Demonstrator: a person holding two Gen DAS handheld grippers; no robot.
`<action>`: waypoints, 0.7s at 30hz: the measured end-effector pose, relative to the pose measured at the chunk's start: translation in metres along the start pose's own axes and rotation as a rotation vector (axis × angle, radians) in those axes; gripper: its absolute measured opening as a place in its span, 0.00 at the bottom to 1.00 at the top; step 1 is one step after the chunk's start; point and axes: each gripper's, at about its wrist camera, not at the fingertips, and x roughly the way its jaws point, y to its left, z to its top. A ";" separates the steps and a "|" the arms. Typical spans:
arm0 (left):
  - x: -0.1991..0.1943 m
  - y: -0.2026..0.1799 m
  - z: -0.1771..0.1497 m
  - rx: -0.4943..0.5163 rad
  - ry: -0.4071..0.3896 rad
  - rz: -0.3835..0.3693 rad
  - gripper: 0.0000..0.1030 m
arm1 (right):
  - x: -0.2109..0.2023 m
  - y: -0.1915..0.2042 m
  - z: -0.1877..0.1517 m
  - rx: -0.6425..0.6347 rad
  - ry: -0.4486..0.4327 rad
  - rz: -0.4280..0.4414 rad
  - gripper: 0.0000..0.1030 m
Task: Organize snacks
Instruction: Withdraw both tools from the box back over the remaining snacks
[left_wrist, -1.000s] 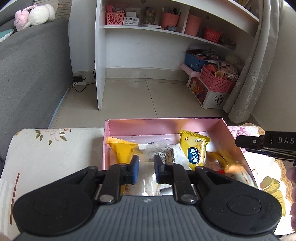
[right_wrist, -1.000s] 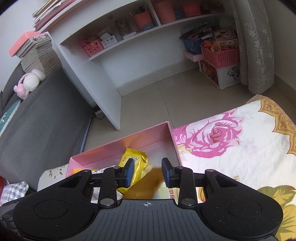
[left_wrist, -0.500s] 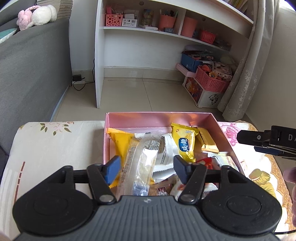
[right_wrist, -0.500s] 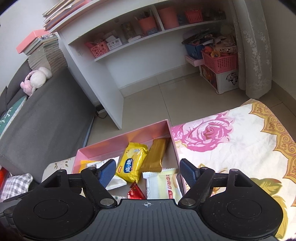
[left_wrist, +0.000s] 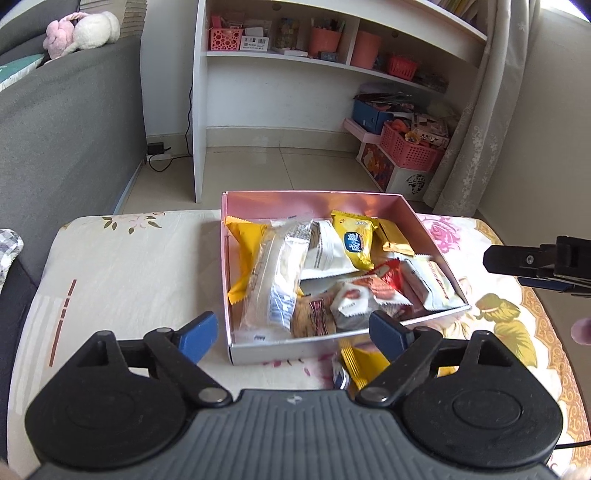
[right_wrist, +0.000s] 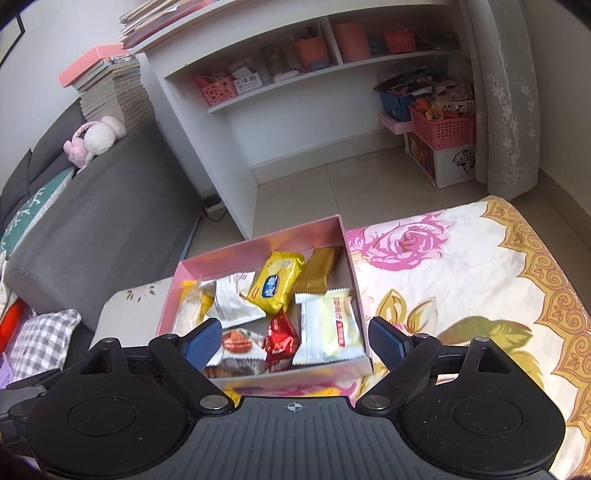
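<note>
A pink box (left_wrist: 314, 201) (right_wrist: 258, 247) on the flowered tablecloth holds several wrapped snacks: a clear long packet (left_wrist: 273, 273), a yellow packet with a blue label (left_wrist: 354, 243) (right_wrist: 275, 286), a gold bar (right_wrist: 317, 271), a red packet (right_wrist: 280, 338) and a pale green packet (right_wrist: 338, 325). My left gripper (left_wrist: 295, 334) is open and empty above the box's near wall. My right gripper (right_wrist: 295, 341) is open and empty over the box's near end; it also shows at the right edge of the left wrist view (left_wrist: 535, 264). A yellow packet (left_wrist: 364, 363) lies on the cloth outside the box.
The flowered tablecloth (right_wrist: 461, 266) spreads right of the box. A grey sofa (left_wrist: 66, 122) stands at left with a checked cushion (right_wrist: 40, 339). A white shelf unit (left_wrist: 295, 74) and pink baskets (left_wrist: 412, 149) stand across the tiled floor.
Both grippers opened and let go of their snacks into the box, the left a clear packet, the right a gold bar. Both have drawn back and up from the box.
</note>
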 end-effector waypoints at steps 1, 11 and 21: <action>-0.003 -0.002 -0.002 0.005 -0.001 -0.003 0.88 | -0.003 0.001 -0.002 -0.004 0.002 -0.002 0.86; -0.030 -0.011 -0.030 0.070 0.008 -0.003 0.96 | -0.027 0.011 -0.031 -0.073 0.018 -0.008 0.91; -0.044 -0.003 -0.064 0.048 0.019 -0.029 1.00 | -0.039 0.005 -0.066 -0.064 0.050 -0.043 0.93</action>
